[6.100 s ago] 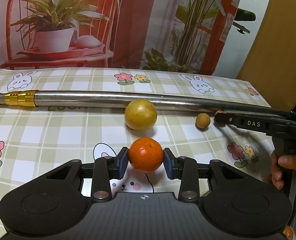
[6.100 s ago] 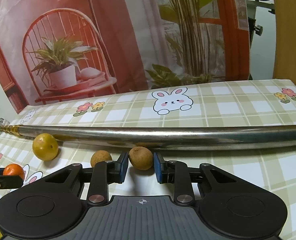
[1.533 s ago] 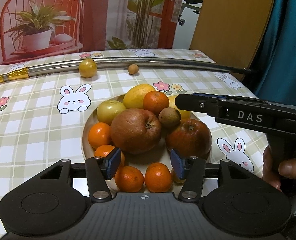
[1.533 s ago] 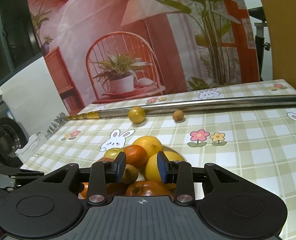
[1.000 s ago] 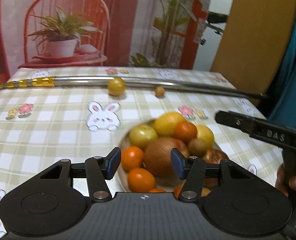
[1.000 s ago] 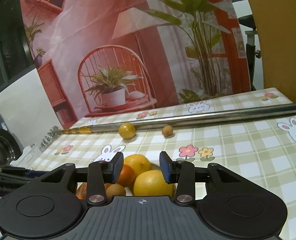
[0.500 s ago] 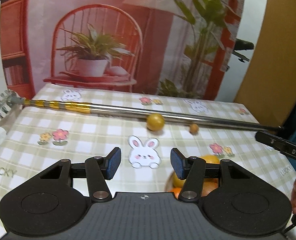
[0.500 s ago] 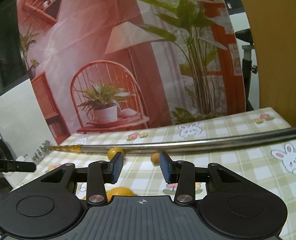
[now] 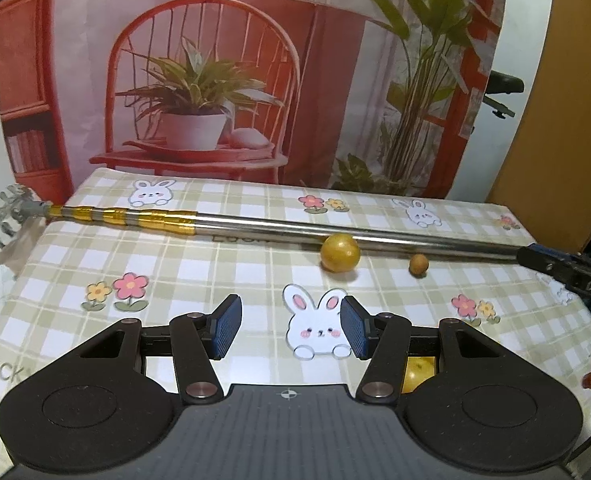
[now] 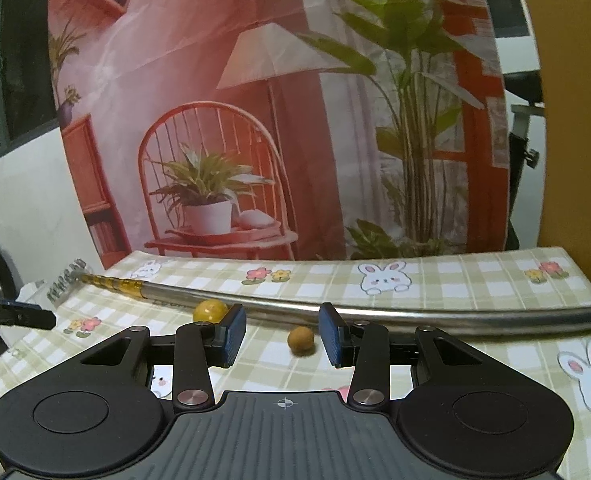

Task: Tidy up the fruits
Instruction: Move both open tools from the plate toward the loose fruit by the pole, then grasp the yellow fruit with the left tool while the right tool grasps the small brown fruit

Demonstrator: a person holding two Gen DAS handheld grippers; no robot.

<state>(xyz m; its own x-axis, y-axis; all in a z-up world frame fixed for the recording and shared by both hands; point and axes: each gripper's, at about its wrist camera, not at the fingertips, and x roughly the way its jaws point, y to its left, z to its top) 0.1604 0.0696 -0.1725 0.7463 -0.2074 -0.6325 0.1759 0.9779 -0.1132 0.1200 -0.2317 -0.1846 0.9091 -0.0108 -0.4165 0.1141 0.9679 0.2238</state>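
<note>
While both claws hang empty with jaws apart, left gripper (image 9: pixel 291 327) over a bunny print and right gripper (image 10: pixel 282 335) above the checked tablecloth (image 10: pixel 455 280), the yellow fruit (image 9: pixel 340 253) and small brown longan (image 9: pixel 419 265) rest against the metal pole (image 9: pixel 279 230), which runs left-right.

shiny metal pole (image 9: pixel 335 234), matt plastic fingers (image 9: pixel 227 326)
</note>
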